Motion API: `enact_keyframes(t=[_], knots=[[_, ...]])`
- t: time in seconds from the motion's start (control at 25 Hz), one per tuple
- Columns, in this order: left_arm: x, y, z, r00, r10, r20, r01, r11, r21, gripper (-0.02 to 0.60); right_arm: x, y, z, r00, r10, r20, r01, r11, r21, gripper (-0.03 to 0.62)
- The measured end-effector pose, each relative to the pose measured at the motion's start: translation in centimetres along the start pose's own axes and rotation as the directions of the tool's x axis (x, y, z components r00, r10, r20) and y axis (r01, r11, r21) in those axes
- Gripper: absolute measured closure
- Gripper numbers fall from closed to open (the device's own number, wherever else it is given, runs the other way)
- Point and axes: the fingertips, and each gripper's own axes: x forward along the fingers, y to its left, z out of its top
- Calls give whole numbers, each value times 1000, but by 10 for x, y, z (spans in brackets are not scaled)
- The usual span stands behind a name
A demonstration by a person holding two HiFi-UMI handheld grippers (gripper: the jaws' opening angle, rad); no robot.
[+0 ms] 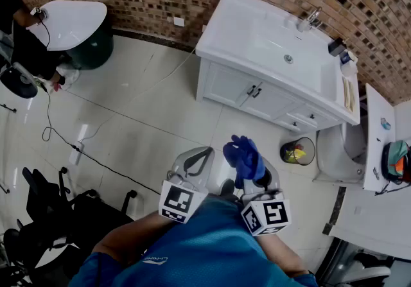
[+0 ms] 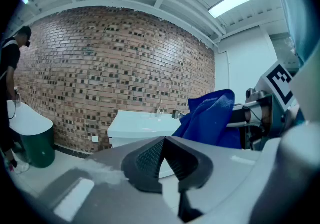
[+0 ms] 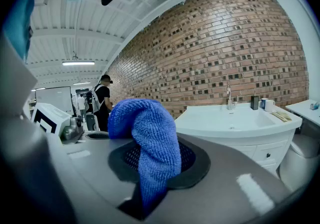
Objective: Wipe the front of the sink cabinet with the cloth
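Observation:
A white sink cabinet [image 1: 257, 96] with panelled doors stands against the brick wall; it also shows far off in the left gripper view [image 2: 137, 128] and the right gripper view [image 3: 240, 125]. My right gripper [image 1: 246, 164] is shut on a blue cloth [image 1: 244, 158], which sticks up bunched from between its jaws [image 3: 147, 140]. The same cloth [image 2: 210, 118] appears at the right of the left gripper view. My left gripper [image 1: 196, 162] is shut with nothing in it. Both grippers are held close to my body, well short of the cabinet front.
A small bin [image 1: 298, 151] and a toilet [image 1: 340, 151] stand right of the cabinet. A white basin on a dark green base [image 1: 77, 32] is at far left, with a person [image 1: 19, 29] beside it. Cables [image 1: 96, 157] cross the tiled floor. Dark equipment [image 1: 45, 215] sits at lower left.

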Motion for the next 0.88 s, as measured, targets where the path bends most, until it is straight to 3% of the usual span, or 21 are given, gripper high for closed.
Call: enact_keyframes(t=[0.24,0.48,0.88], knots=[[-17,26,-8,1000,8,6,-8,1000,-28,578,14,29,-11,1000,-5,-22,5,1000,3,520],[-8,34,-10,1000,29,-5,-29,999,-32,578,32,27,-13,999,31,-32,-31,1000,-1,520],[51,58,13,979,199,-46,-199,980,13,578,102,-26,18,980,197,7,-197,980,12,519]])
